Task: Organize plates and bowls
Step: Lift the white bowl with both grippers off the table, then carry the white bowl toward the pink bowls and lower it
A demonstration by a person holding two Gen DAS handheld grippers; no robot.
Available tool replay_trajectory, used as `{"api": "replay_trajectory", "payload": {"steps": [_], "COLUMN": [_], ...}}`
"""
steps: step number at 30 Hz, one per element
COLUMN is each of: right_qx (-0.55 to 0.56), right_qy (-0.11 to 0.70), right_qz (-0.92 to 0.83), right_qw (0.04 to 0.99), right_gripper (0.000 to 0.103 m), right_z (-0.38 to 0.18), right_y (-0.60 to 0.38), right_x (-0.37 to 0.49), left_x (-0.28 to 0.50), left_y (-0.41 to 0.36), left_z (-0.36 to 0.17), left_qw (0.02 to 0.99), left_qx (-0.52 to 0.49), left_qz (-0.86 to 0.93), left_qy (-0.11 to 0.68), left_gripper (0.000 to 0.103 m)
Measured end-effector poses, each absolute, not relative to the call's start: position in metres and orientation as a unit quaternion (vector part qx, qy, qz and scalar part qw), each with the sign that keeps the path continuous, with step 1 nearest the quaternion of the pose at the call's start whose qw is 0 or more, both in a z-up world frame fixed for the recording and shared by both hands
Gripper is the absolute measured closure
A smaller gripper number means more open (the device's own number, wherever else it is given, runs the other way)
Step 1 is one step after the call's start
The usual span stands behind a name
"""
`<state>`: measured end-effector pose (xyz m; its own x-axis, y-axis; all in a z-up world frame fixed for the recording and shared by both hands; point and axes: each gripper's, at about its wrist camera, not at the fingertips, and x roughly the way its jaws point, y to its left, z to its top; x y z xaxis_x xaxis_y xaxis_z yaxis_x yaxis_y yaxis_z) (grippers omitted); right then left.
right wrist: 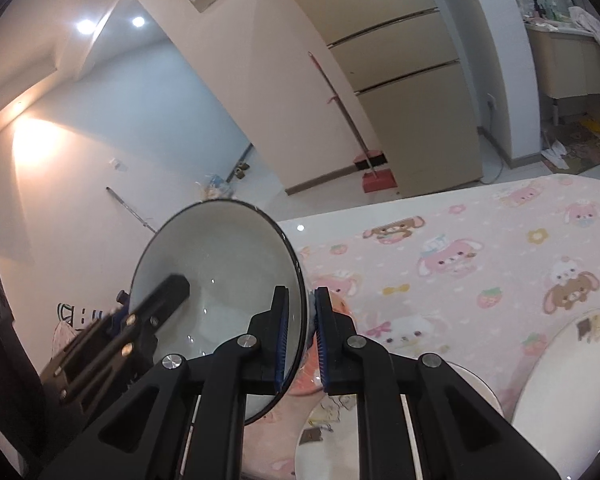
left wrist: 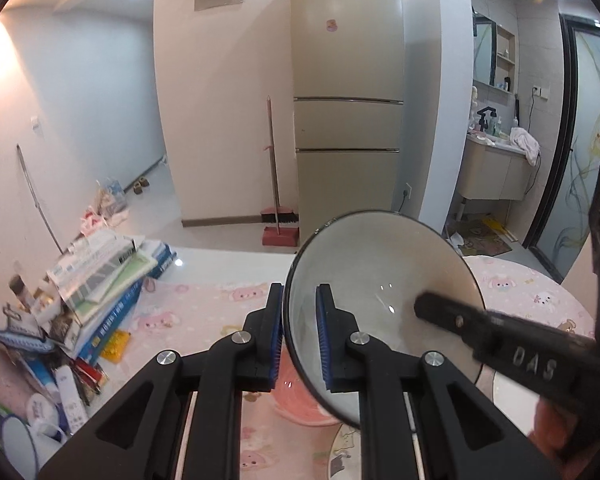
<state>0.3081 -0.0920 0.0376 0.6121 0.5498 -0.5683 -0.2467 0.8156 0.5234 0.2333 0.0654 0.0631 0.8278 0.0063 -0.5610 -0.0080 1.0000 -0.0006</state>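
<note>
Bowl (left wrist: 380,300): white, dark-rimmed — tilted above the bench (left wrist: 220,300).
Your left claw (left wrist: 299,336): clamped on its rim.
Your right claw (right wrist: 301,340): pinching the opposite rim.

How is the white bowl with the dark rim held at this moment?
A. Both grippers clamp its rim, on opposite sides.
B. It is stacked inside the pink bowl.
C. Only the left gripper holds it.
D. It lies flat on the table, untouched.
A: the bowl is in the air, tilted, with the left gripper shut on one side of its rim and the right gripper shut on the other.
</note>
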Motion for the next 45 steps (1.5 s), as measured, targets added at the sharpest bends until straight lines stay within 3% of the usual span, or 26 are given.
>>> {"api": "replay_trajectory", "payload": {"steps": [15, 35, 45], "right_qx": [0.138, 0.089, 0.001], "right_qy": [0.409, 0.380, 0.342], "right_qz": [0.197, 0.185, 0.154], "right_qw": [0.880, 0.902, 0.927], "right_gripper": [0.088, 0.088, 0.087], "right_z": [-0.034, -0.046, -0.049], "right_y": [-0.057, -0.041, -0.020], "right_x": [0.336, 0.328, 0.317], "left_x": [0.275, 0.278, 0.286], "left_y": [0.083, 0.088, 0.094], "left_z": [-0.013, -0.024, -0.039], "left_qw": [0.918, 0.918, 0.914], "left_qx": [-0.013, 0.004, -0.015], "left_qz": [0.016, 0.023, 0.032], "left_qy": [0.397, 0.395, 0.405], "left_gripper": [0.091, 0.091, 0.088]}}
